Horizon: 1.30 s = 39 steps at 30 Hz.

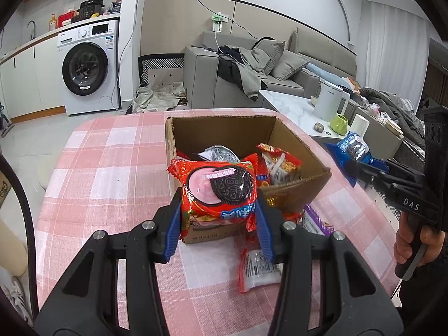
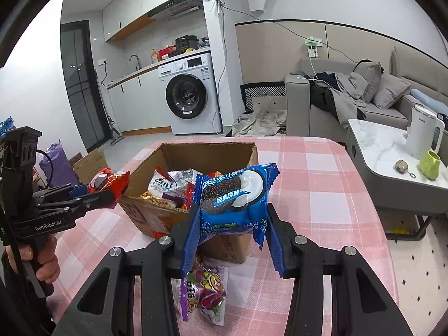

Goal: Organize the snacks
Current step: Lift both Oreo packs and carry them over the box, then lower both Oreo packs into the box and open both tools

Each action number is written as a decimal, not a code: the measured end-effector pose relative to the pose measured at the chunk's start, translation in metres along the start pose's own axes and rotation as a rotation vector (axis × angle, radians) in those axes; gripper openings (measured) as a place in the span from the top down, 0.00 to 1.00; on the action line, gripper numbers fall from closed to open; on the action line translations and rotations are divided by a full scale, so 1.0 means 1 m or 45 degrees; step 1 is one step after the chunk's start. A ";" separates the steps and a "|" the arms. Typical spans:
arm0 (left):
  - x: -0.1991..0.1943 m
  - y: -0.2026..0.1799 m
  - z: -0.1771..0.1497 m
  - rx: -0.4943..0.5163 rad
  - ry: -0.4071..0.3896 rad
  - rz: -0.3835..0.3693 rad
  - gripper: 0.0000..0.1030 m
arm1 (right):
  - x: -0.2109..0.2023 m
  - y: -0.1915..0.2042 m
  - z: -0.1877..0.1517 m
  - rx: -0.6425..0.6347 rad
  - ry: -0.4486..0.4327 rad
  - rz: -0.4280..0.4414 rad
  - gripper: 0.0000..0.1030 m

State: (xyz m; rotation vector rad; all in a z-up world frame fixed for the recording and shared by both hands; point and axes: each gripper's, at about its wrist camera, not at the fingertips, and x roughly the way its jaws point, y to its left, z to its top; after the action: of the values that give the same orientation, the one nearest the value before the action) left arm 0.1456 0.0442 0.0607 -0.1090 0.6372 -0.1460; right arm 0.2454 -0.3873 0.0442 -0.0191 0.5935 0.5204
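My left gripper [image 1: 218,218] is shut on a red Oreo pack [image 1: 219,190], held above the table just in front of the open cardboard box [image 1: 294,193]. My right gripper [image 2: 232,232] is shut on a blue Oreo pack [image 2: 235,196], also lifted near the box [image 2: 140,210]. Several snack bags lie inside the box. In the left wrist view the right gripper [image 1: 353,168] with the blue pack [image 1: 351,148] hangs off the box's right side. In the right wrist view the left gripper [image 2: 112,193] with the red pack [image 2: 107,182] sits left of the box.
A pink checked tablecloth [image 1: 112,168] covers the table. A red and white packet [image 1: 257,268] and a purple candy bag [image 2: 207,294] lie on it by the box. A marble side table [image 2: 372,145] with a white kettle [image 2: 422,134] and green mug [image 2: 429,165] stands at right.
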 end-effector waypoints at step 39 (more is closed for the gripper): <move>0.092 -0.007 0.050 0.012 0.047 0.069 0.58 | 0.094 0.019 0.046 -0.079 0.073 0.099 0.57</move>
State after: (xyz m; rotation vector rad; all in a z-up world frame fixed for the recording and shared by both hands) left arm 0.2483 0.0246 0.0477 -0.0802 0.6755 -0.0987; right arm 0.3267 -0.3198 0.0347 -0.0699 0.6361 0.6155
